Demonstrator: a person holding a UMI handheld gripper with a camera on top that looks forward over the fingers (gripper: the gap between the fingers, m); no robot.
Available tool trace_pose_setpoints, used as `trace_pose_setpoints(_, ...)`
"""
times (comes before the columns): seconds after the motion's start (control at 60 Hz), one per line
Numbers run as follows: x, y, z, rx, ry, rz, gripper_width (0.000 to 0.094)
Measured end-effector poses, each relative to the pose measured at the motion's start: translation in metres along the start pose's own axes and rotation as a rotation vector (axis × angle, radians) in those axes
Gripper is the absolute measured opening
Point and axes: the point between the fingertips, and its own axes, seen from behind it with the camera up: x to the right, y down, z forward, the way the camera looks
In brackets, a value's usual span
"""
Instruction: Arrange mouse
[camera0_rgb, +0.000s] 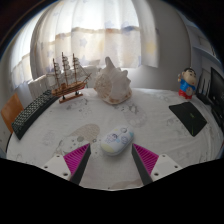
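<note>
A white computer mouse (116, 141) lies on the pale patterned tablecloth (150, 122), just ahead of my fingers and between their tips. My gripper (111, 158) is open, with a magenta pad on each finger (77, 159). There is a gap between each pad and the mouse. The mouse rests on the table by itself.
A black keyboard (32, 112) lies at the left. A model sailing ship (68, 78) and a large white shell (111, 83) stand at the back. A black pad (188, 118) lies at the right, with a small toy figure (187, 82) beyond it.
</note>
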Motion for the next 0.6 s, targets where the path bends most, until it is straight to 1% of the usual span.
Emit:
trace_pose_setpoints(0.133, 0.002, -0.005, 0.024, -0.015, 0.002, 0.002, 0.0856)
trace_pose_setpoints(0.5, -0.005, -0.027, 0.047, -0.017, -0.022, -0.017, 0.0859)
trace_pose_setpoints(0.567, -0.008, -0.03, 0.05, -0.009, -0.033, -0.029, 0.0837)
trace_pose_setpoints(0.6, -0.008, -0.031, 0.051, -0.006, -0.034, -0.037, 0.0794)
